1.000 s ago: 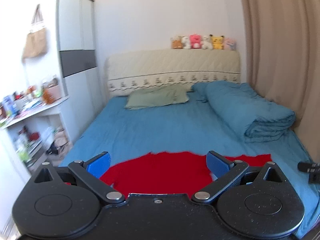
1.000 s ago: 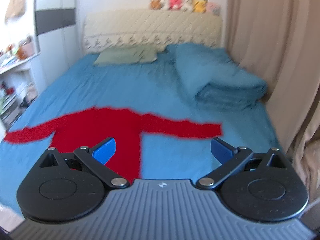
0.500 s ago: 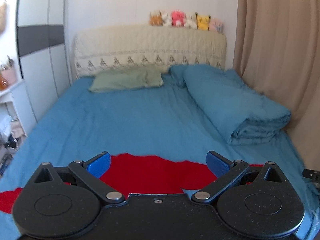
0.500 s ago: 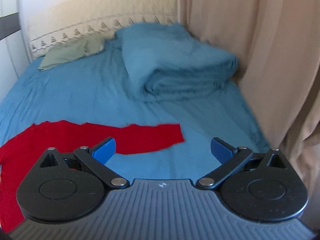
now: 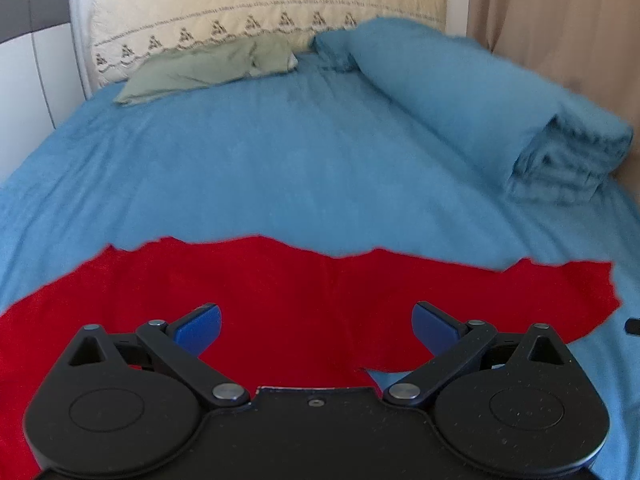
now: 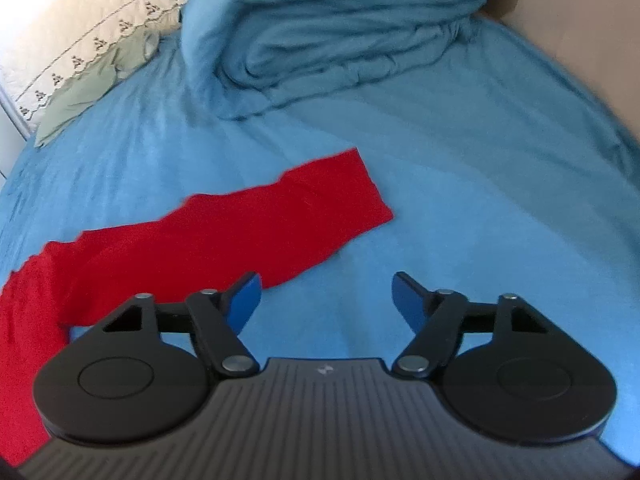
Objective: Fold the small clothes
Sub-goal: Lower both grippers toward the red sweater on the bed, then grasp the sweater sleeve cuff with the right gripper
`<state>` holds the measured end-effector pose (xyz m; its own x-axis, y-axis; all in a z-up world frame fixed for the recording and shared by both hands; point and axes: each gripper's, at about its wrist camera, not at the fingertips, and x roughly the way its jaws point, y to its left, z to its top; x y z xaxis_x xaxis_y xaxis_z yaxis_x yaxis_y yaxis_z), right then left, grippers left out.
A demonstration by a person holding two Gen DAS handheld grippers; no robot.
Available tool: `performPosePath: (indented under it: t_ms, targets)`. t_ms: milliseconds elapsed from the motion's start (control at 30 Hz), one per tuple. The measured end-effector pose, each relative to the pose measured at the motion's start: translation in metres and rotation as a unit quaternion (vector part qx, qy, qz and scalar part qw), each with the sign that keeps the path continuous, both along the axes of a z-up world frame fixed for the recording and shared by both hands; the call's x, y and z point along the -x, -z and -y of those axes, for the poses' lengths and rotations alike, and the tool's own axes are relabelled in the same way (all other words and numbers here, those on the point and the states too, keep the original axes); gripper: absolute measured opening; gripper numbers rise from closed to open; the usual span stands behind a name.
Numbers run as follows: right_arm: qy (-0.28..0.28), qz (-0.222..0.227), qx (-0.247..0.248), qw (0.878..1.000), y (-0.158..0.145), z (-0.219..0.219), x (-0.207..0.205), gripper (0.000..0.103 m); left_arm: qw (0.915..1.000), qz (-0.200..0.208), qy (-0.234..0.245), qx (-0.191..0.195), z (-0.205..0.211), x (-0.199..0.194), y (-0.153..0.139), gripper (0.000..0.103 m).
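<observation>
A red long-sleeved top lies spread flat on the blue bed sheet. My left gripper is open and empty, low over the top's body, with red cloth between and below its blue pads. In the right wrist view the top's right sleeve stretches out over the sheet to its cuff. My right gripper is open and empty over the sheet, just right of the sleeve; its left pad overlaps the sleeve's near edge.
A folded blue duvet lies along the right side of the bed. A green pillow rests against the cream headboard. A beige curtain hangs at the right, a wardrobe at the left.
Both grippers have dropped lower and closer to the bed. The left view has swung right onto the top's body. The right gripper has moved right, out to the right sleeve.
</observation>
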<state>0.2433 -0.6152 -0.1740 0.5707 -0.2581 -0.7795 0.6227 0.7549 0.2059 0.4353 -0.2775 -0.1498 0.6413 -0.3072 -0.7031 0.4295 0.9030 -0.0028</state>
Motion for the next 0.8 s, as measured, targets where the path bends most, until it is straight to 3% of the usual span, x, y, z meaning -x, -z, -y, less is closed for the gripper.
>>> performPosePath:
  t_ms: [167,333,600,700,800]
  targets:
    - [0.005,0.019,-0.001,1.000,0.043,0.014,-0.021,0.076,0.9995,-0.025,-0.012,0.014,0.013,-0.026,0.047,0.102]
    - [0.015,0.035,0.021,0.999,0.061,0.016,-0.036,0.070,0.9994,-0.028,-0.017,0.007,0.021,-0.041,0.074,0.101]
    - [0.041,0.051,0.055,0.996,0.062,0.016,-0.044,0.023,0.9985,-0.046,-0.031,-0.005,0.025,-0.058,0.100,0.101]
    - [0.034,0.065,0.063,0.995,0.048,0.007,-0.049,0.022,0.9984,-0.042,-0.032,-0.021,0.027,-0.065,0.104,0.103]
    - [0.007,0.090,0.061,0.994,0.027,-0.011,-0.059,0.021,0.9974,-0.058,-0.041,-0.010,0.022,-0.072,0.100,0.100]
